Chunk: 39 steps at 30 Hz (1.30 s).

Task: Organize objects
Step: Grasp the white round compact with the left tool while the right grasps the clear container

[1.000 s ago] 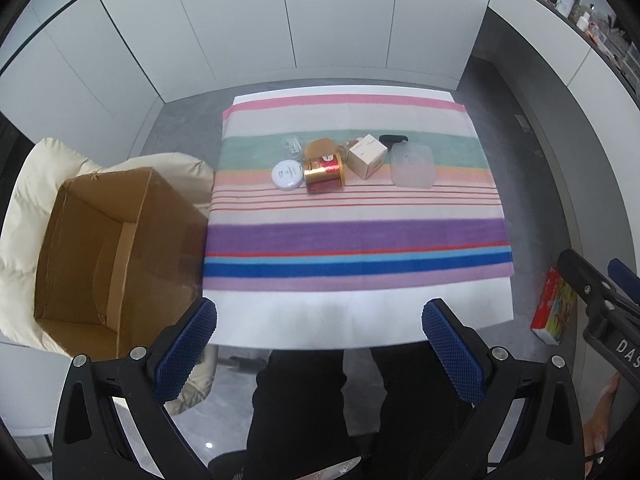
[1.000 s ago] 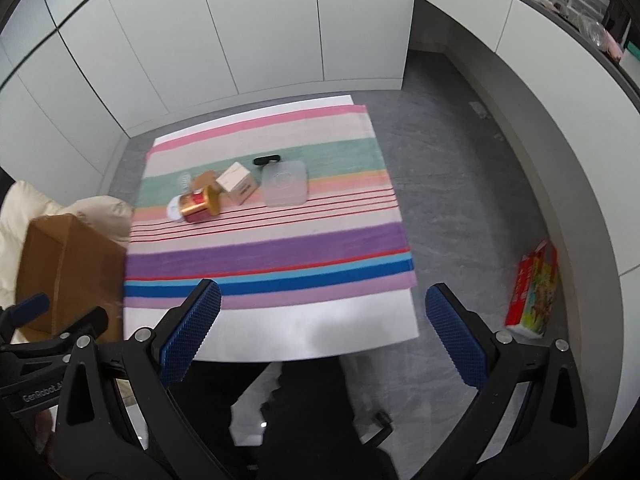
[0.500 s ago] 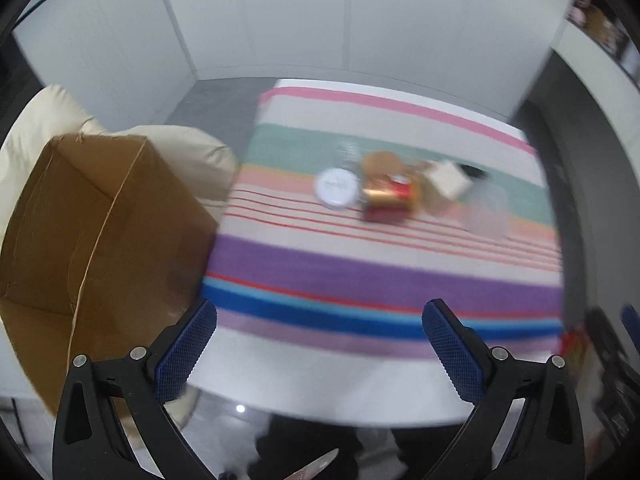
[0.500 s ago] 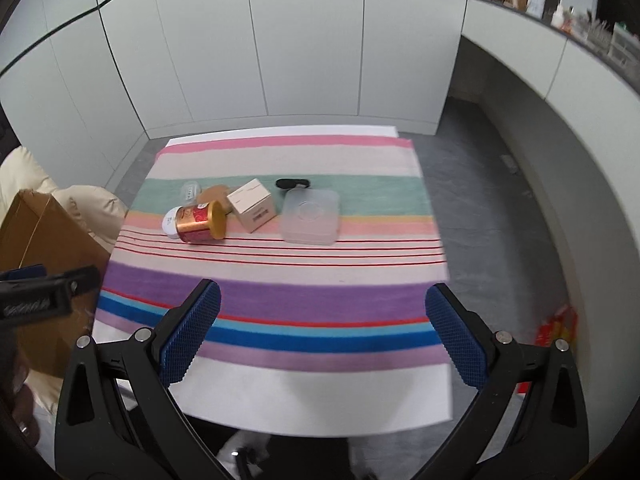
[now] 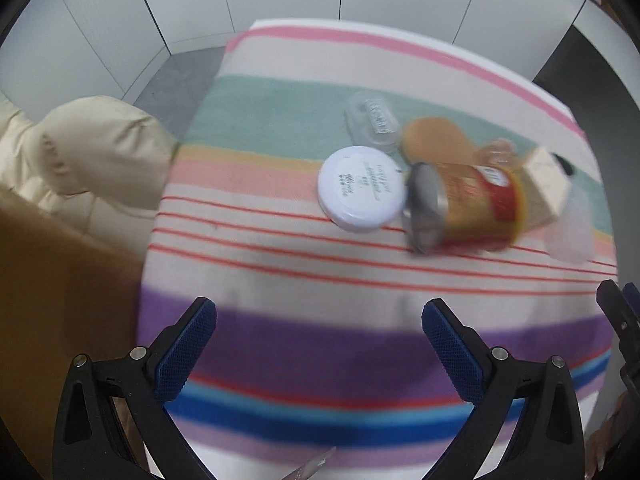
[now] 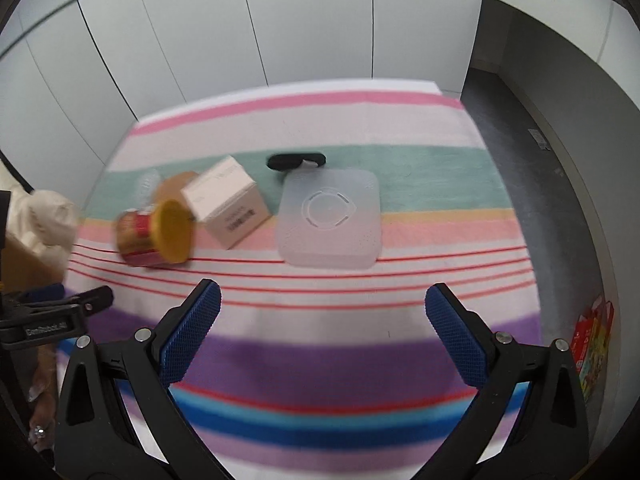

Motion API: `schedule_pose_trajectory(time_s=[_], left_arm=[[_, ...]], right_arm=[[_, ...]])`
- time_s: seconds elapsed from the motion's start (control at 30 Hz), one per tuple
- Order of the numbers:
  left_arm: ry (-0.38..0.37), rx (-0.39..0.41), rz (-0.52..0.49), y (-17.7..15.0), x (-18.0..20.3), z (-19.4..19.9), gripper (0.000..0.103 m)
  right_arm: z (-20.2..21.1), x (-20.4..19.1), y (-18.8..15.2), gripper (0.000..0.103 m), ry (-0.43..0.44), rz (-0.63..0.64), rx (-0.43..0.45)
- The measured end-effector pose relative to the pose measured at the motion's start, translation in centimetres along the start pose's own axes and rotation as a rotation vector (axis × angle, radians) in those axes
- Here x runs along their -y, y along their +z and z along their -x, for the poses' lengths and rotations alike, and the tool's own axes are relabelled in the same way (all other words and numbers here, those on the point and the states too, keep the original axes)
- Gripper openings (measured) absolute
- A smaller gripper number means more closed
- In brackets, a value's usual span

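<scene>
On the striped cloth [image 5: 280, 280] lies a cluster of objects. A red and gold can [image 5: 464, 208] [image 6: 152, 236] rests on its side, with a white round lid [image 5: 362, 190] to its left. A tan disc [image 5: 436, 140] and a small clear case [image 5: 374, 120] lie behind them. A pale carton [image 6: 226, 202] [image 5: 548, 184] sits right of the can, then a translucent square lid [image 6: 330, 218] and a black item [image 6: 296, 160]. My left gripper [image 5: 320, 344] hangs open over the near stripes, short of the white lid. My right gripper [image 6: 324, 328] is open too, in front of the square lid.
A brown cardboard box [image 5: 60, 320] stands at the left on a cream padded chair [image 5: 92, 160]. White cabinet doors [image 6: 280, 20] close off the back. A red package [image 6: 592, 344] lies on the grey floor to the right. A hand [image 6: 40, 412] shows at the lower left.
Both grippers have moved forward and down toward the table, so the objects now look much larger. The left view has swung right, away from the box. Both stay open.
</scene>
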<state>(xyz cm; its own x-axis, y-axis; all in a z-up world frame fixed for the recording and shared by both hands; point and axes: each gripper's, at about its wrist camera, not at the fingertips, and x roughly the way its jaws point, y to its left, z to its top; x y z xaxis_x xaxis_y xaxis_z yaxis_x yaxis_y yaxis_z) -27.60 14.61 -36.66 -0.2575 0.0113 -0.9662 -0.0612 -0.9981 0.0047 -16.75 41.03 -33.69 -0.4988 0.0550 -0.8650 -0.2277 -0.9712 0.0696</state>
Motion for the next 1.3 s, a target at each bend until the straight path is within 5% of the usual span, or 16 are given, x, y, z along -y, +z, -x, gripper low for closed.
schedule_pose_trajectory(time_s=[0.2,0.53,0.63,0.9,1.3], left_arm=[[-0.075,0.000,0.033,2.4,-0.8,-3.1,0.103],[-0.001,0.062,0.005,6.0,1.0,-4.9,0.102],[-0.010,0.089,-0.021,6.3,1.6,-4.7,0.091],[-0.031,0.091,-0.073,6.6,2.5,-4.2,0.060],[-0.014,0.108,0.025,5.4,1.6,-3.3,0.059]], right_arm=[[-4.6,-0.1,0.9,0.103,0.002,-0.009,-0.031],[-7.8,-0.7,2.3,0.097,0.006,-0.003,-0.026],[-8.2,-1.1,2.5,0.084,-0.027,0.021,-0.017],[-7.3,-1.1,2.4,0.084,-0.008,0.042,-0.014],[-7.1,-0.9,2.5,0.084,-0.024,0.031,-0.030]])
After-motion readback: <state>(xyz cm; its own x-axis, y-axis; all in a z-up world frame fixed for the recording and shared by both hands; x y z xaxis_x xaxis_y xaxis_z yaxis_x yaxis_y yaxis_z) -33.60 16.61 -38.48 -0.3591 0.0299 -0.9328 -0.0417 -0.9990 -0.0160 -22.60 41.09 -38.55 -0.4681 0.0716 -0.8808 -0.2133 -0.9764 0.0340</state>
